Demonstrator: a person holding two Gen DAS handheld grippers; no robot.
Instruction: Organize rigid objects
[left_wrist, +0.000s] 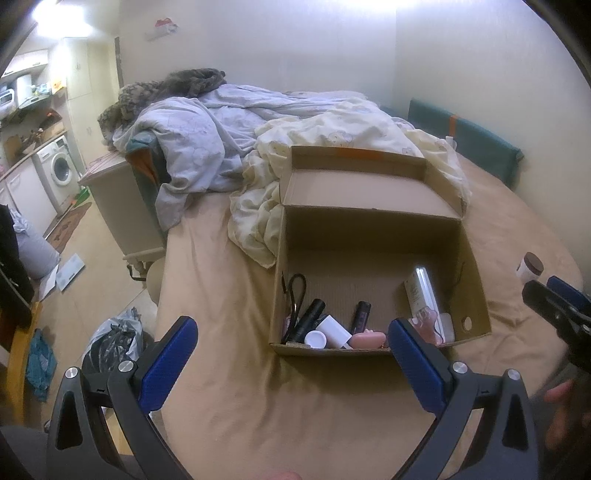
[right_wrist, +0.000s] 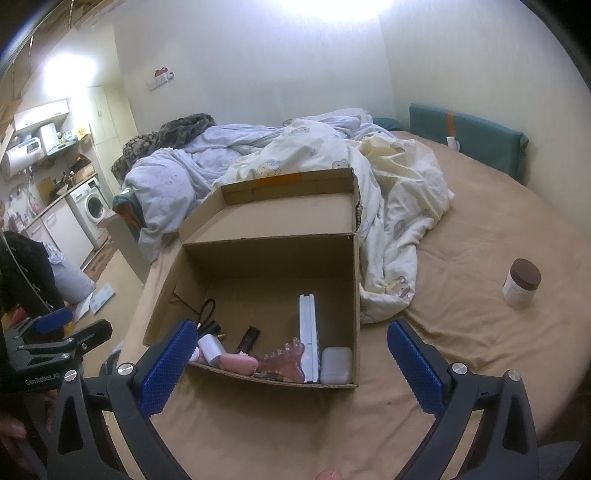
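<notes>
An open cardboard box (left_wrist: 369, 236) stands on the tan bed sheet; it also shows in the right wrist view (right_wrist: 266, 254). Inside lie several small items: a black tube (left_wrist: 308, 317), a white bottle (left_wrist: 332, 330), a pink case (right_wrist: 238, 363), a tall white pack (right_wrist: 308, 332) and a white case (right_wrist: 335, 365). A white jar with a brown lid (right_wrist: 521, 282) stands on the sheet right of the box, also in the left wrist view (left_wrist: 530, 266). My left gripper (left_wrist: 291, 339) is open and empty before the box. My right gripper (right_wrist: 288, 343) is open and empty over the box's near right corner.
Rumpled pale blue and cream bedding (right_wrist: 303, 155) lies behind the box. A teal cushion (right_wrist: 469, 134) leans on the wall at right. The bed's left edge drops to a floor with bags (left_wrist: 114, 339), a cabinet (left_wrist: 118, 206) and a washing machine (left_wrist: 59, 168).
</notes>
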